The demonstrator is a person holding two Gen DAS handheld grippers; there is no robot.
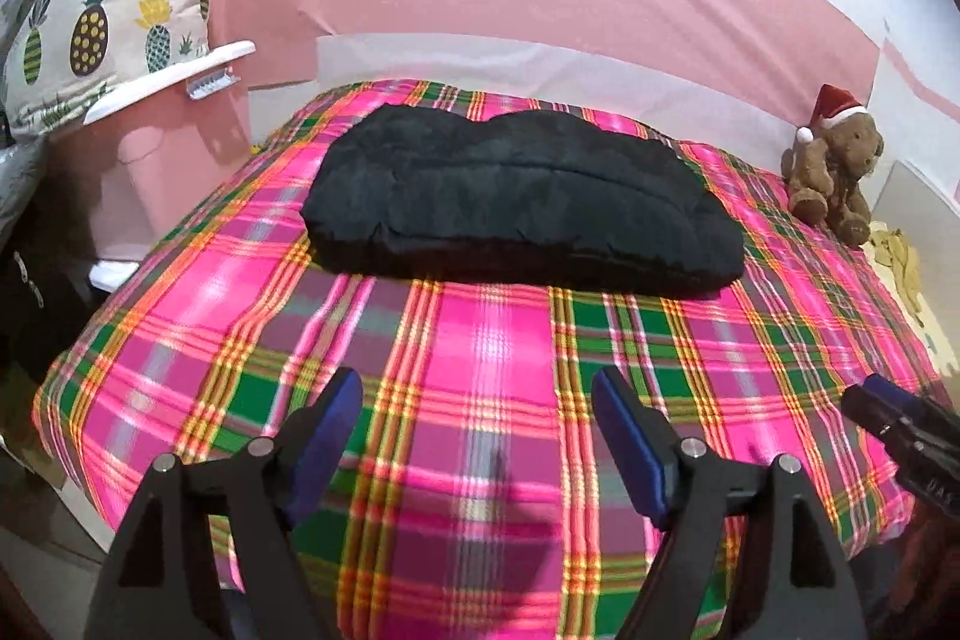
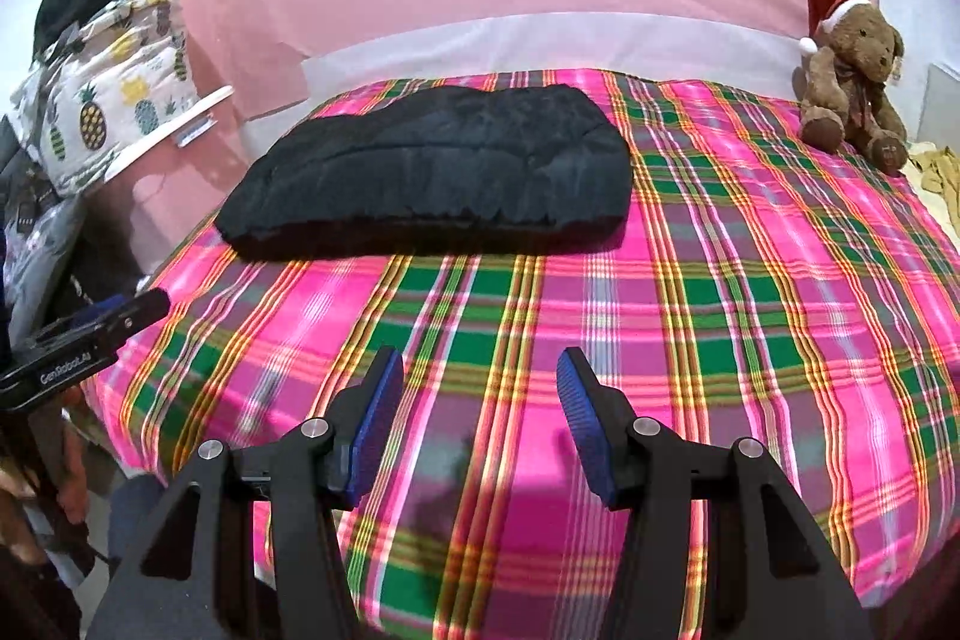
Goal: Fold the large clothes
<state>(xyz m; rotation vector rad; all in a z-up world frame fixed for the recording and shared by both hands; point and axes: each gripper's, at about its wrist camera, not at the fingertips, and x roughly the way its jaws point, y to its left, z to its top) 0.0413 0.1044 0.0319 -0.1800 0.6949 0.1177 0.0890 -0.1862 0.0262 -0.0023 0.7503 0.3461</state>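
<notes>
A black padded garment (image 1: 516, 202) lies folded into a thick flat bundle on the far half of the bed; it also shows in the right wrist view (image 2: 432, 172). My left gripper (image 1: 477, 394) is open and empty, held above the near part of the plaid bed cover (image 1: 480, 340), well short of the garment. My right gripper (image 2: 480, 376) is open and empty too, over the plaid cover (image 2: 720, 310), in front of the garment's right end. Each gripper shows at the edge of the other's view: the right gripper (image 1: 900, 430) and the left gripper (image 2: 90, 334).
A brown teddy bear with a Santa hat (image 1: 834, 166) (image 2: 852, 82) sits at the bed's far right corner. A pineapple-print bundle (image 1: 102, 10) (image 2: 108, 100) rests on a pink stand left of the bed. A pink and white wall stands behind. Yellow cloth (image 2: 936, 172) lies at the right.
</notes>
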